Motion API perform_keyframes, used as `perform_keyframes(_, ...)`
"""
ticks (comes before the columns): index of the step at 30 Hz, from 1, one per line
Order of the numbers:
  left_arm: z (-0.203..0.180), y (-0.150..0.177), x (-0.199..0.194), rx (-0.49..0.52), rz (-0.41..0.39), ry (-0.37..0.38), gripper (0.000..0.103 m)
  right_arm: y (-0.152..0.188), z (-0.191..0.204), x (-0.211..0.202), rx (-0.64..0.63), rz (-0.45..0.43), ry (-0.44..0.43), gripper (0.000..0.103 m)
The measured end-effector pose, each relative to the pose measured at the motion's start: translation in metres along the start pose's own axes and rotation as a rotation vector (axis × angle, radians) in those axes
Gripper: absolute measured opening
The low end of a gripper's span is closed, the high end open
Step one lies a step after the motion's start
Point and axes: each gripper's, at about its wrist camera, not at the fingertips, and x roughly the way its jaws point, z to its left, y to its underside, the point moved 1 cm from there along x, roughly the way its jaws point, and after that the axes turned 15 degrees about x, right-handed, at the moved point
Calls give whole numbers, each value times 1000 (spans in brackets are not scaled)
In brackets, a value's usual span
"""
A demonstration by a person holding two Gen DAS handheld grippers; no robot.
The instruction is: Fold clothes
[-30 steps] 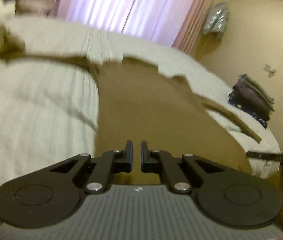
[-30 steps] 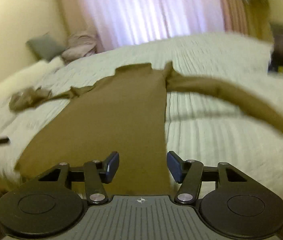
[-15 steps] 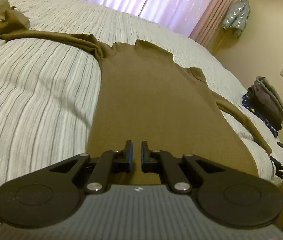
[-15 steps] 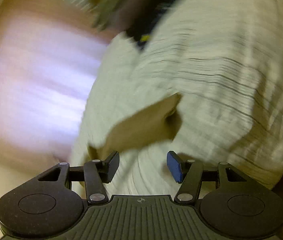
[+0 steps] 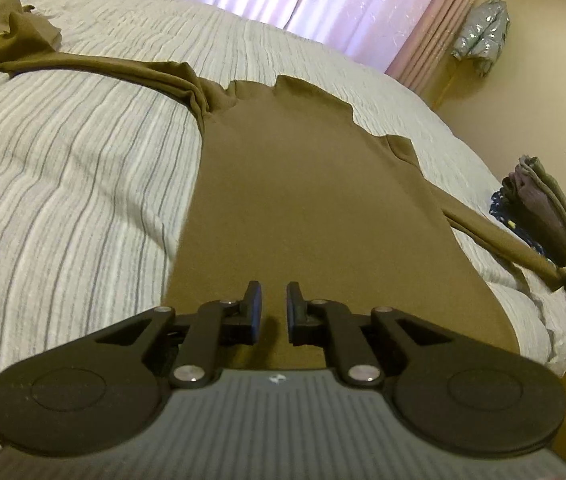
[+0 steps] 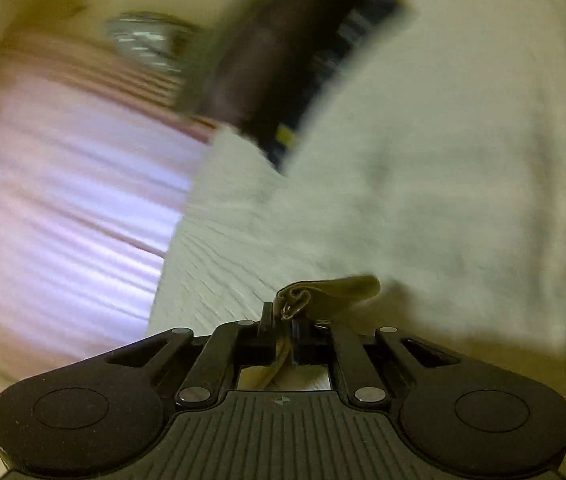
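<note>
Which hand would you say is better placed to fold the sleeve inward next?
Right: its tongs have just closed on the sleeve cuff. The left tongs hover over the brown top, holding nothing.

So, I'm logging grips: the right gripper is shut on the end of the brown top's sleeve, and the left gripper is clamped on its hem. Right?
Not quite. The right gripper is shut on the sleeve end, but the left wrist view shows the left gripper holding nothing: its fingers are slightly apart, with the brown top lying flat beyond them.
</note>
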Motion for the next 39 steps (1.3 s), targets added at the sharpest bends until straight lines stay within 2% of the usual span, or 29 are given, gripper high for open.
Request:
perform_keyframes(2, 1, 1, -2, -4, -2, 1, 8, -1, 18, -6, -115, -58, -9, 6)
perform_keyframes(4, 2, 4, -3, -10, 5, 0, 8, -2, 24, -11, -164, -96, -23, 6)
perform_keyframes(6, 3, 7, -2, -18, 15, -1, 8, -4, 21, -13, -205, -140, 1, 6)
perform_keyframes(13, 6, 12, -5, -37, 26, 2, 8, -27, 1, 9, -202, -168, 104, 6)
perform_keyframes(15, 7, 13, -6, -43, 23, 0, 8, -28, 0, 7, -224, -172, 101, 6)
perform_keyframes(17, 10, 15, -7, -60, 20, -6, 8, -27, -5, 13, -222, -142, 173, 6)
perform_keyframes(20, 20, 16, -9, -105, 14, -28, 14, -26, -15, 24, -204, -81, 314, 8)
perform_keyframes(21, 26, 15, -10, -121, 8, -41, 15, -25, -19, 25, -194, -69, 347, 16)
perform_keyframes(23, 39, 14, -13, -154, -5, -68, 15, -24, -27, 22, -179, -74, 384, 19)
perform_keyframes(24, 49, 12, -15, -177, -15, -93, 21, -22, -26, 16, -187, -98, 392, 37)
perform_keyframes(25, 60, 10, -17, -200, -26, -118, 28, -20, -23, 10, -195, -128, 403, 48)
perform_keyframes(26, 70, 8, -18, -223, -36, -143, 30, -19, -19, 4, -204, -163, 414, 73)
perform_keyframes(27, 83, 5, -20, -250, -51, -166, 30, -17, -15, -2, -213, -198, 425, 83)
perform_keyframes(29, 111, -2, -22, -304, -80, -213, 30, -15, -5, -11, -262, -285, 472, 83)
perform_keyframes(31, 142, -15, -21, -354, -118, -256, 30, -13, 3, -15, -294, -326, 498, 83)
perform_keyframes(36, 224, -56, -9, -444, -224, -356, 33, -4, 8, -16, -176, -267, 417, 83)
perform_keyframes(39, 273, -77, 6, -491, -277, -417, 35, 9, 7, -10, -138, -246, 427, 83)
